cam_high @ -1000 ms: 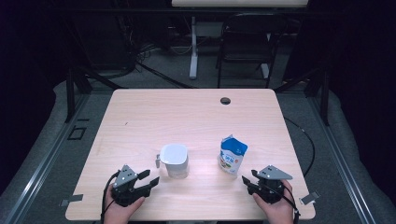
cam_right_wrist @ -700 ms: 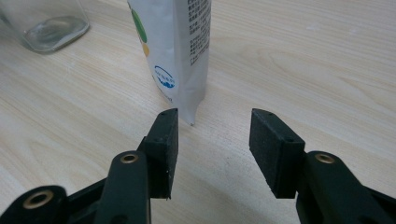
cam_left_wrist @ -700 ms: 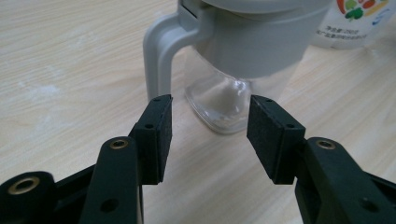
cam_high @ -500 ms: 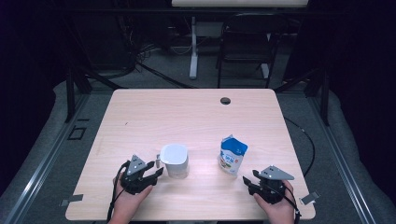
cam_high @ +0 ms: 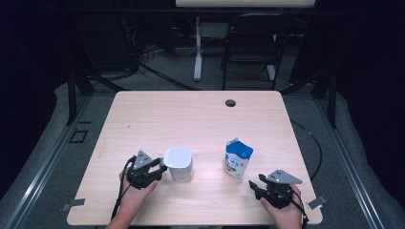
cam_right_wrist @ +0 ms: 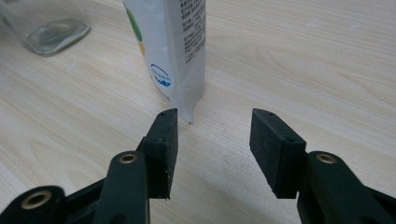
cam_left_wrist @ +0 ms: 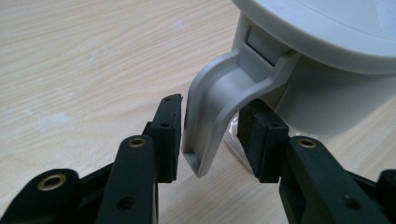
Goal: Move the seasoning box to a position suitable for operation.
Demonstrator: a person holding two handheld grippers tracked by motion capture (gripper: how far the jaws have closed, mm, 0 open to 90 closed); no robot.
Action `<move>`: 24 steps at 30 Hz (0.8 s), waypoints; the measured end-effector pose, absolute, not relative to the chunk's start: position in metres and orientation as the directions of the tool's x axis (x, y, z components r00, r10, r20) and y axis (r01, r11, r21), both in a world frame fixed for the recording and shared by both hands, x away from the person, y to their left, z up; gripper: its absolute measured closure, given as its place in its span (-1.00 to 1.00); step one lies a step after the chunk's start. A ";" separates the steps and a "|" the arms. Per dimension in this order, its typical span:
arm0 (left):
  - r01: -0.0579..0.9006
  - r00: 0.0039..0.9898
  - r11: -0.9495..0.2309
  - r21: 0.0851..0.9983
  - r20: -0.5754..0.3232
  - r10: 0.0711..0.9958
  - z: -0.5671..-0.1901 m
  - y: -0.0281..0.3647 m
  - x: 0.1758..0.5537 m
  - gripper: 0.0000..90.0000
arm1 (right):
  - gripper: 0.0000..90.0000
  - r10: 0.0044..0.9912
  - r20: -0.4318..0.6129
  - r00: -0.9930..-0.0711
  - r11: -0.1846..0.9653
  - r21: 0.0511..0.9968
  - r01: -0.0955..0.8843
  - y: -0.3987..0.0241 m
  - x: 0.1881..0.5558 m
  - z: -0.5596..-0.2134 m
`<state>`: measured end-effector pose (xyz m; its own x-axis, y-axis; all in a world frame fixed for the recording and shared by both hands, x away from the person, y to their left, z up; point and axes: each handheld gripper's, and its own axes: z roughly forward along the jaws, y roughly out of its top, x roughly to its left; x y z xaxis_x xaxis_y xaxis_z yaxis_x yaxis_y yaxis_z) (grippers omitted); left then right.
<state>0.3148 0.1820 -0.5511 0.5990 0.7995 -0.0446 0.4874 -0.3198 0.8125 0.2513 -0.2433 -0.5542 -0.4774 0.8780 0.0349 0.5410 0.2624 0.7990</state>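
Beside the jug (cam_high: 178, 163), left hand-held gripper (cam_high: 160, 168) moved in, closing around its handle (cam_left_wrist: 215, 108), not gripping.

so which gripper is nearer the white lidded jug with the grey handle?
Left. The left gripper has the white lidded jug by its grey handle, which sits between the jaws. The right gripper waits past the blue-and-white carton.

Matt grey plastic jug (cam_left_wrist: 299, 70), glossy carton (cam_right_wrist: 173, 42), smooth light-wood table (cam_high: 191, 114), matt blk gripper pads (cam_left_wrist: 170, 135).

The print on the milk carton (cam_right_wrist: 173, 42) is too small to read.
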 end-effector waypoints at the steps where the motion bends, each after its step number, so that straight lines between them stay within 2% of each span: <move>1: 0.485 0.603 -0.325 0.812 -0.041 0.797 -0.550 0.182 0.315 0.36 | 0.16 0.878 0.035 -0.478 0.261 0.801 0.538 -0.243 0.251 -0.554; 9: 0.472 0.605 -0.353 0.808 -0.006 0.796 -0.548 0.183 0.312 0.57 | 0.16 0.877 0.038 -0.480 0.260 0.801 0.540 -0.242 0.252 -0.555; 24: 0.480 0.598 -0.381 0.791 0.023 0.801 -0.545 0.178 0.304 0.60 | 0.19 0.877 0.033 -0.480 0.265 0.800 0.539 -0.243 0.251 -0.554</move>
<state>0.3042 0.1784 -0.5449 0.5982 0.8011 0.0231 0.4796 -0.3809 0.7905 0.2515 -0.2432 -0.5543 -0.4801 0.8766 0.0331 0.5387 0.2649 0.7998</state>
